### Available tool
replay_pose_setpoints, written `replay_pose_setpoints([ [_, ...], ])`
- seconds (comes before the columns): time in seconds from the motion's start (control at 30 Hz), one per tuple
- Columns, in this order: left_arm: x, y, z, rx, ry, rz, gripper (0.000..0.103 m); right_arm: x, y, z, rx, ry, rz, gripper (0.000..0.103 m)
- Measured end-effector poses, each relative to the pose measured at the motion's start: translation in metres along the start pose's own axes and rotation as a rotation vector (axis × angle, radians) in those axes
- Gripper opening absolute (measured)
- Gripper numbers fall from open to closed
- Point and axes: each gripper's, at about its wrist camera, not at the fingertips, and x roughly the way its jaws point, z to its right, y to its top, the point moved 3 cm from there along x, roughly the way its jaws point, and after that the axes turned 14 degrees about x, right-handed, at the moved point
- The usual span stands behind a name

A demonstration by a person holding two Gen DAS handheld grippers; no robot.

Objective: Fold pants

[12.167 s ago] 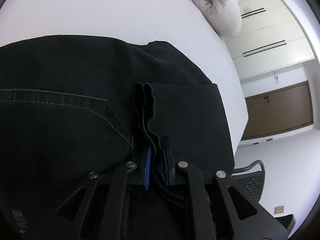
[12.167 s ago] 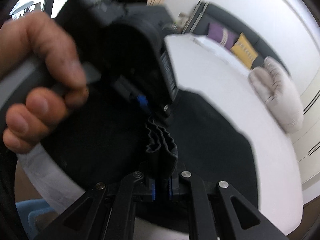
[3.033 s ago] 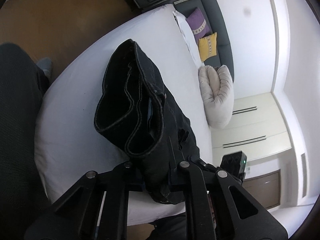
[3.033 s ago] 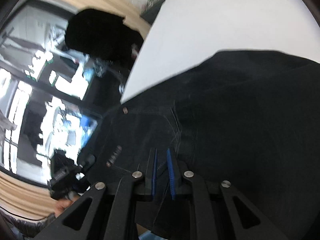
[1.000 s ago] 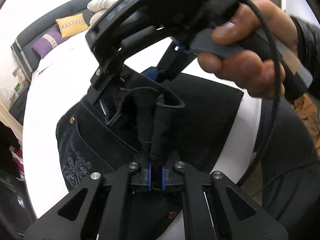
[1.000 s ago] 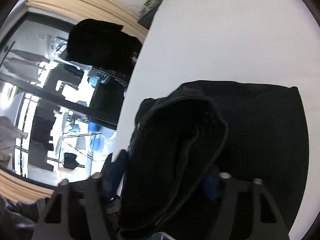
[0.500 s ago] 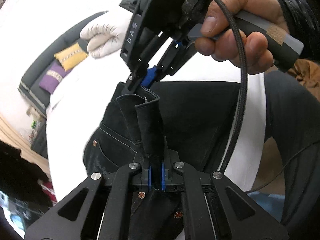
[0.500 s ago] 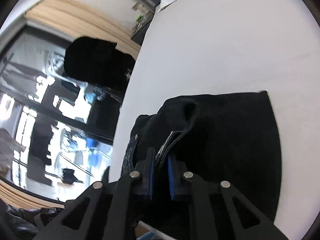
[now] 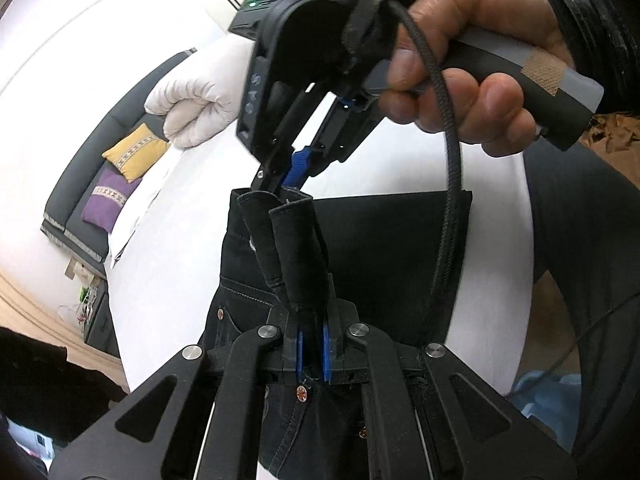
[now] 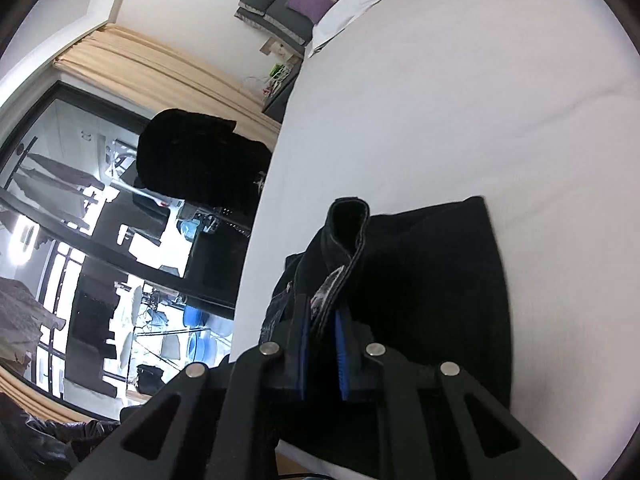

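Note:
Black pants (image 9: 384, 264) lie folded on a white bed (image 9: 176, 248). My left gripper (image 9: 312, 356) is shut on a raised fold of the waistband, and copper rivets show just below its pads. A hand (image 9: 460, 92) holds my right gripper (image 9: 294, 176) above, nipping the far end of the same raised edge. In the right wrist view the right gripper (image 10: 322, 354) is shut on a doubled strip of the pants (image 10: 432, 288), which curls up between its blue pads. The rest of the garment rests flat on the bed (image 10: 460, 100).
A dark sofa with a purple cushion (image 9: 106, 196) and a yellow cushion (image 9: 134, 152) stands at the bed's far end, beside a white pillow (image 9: 188, 100). A black cable (image 9: 450, 184) hangs from the right gripper. A person's dark-clad leg (image 9: 580, 280) is at the bed's edge. A big window (image 10: 100, 240) lies to the left.
The right gripper's jaws have shut on the waistband they stood wide around a second ago. Both grippers have moved with the edge pulled up between them, and the left view has rolled.

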Motion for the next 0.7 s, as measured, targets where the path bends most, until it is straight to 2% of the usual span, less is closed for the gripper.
replay_pose_setpoints([
  [0.27,0.037,0.018,0.024,0.043,-0.065,-0.035,0.004,0.006,0.009,0.031,0.017,-0.066,-0.039,0.012],
  [0.5,0.065,0.043,0.042,0.104,-0.091,-0.033,0.005,-0.004,0.019,0.057,0.044,-0.093,-0.018,0.011],
  [0.57,0.073,0.049,0.048,0.133,-0.098,-0.043,0.005,-0.007,0.023,0.069,0.060,-0.140,-0.025,0.012],
  [0.6,0.077,0.050,0.054,0.151,-0.097,-0.049,0.005,-0.011,0.026,0.073,0.069,-0.169,-0.011,0.024],
  [0.63,0.081,0.050,0.059,0.164,-0.097,-0.053,0.005,-0.023,0.032,0.077,0.096,-0.191,0.027,0.024],
  [0.7,0.085,0.046,0.066,0.177,-0.100,-0.059,0.005,-0.043,0.035,0.073,0.093,-0.159,0.072,0.028],
])
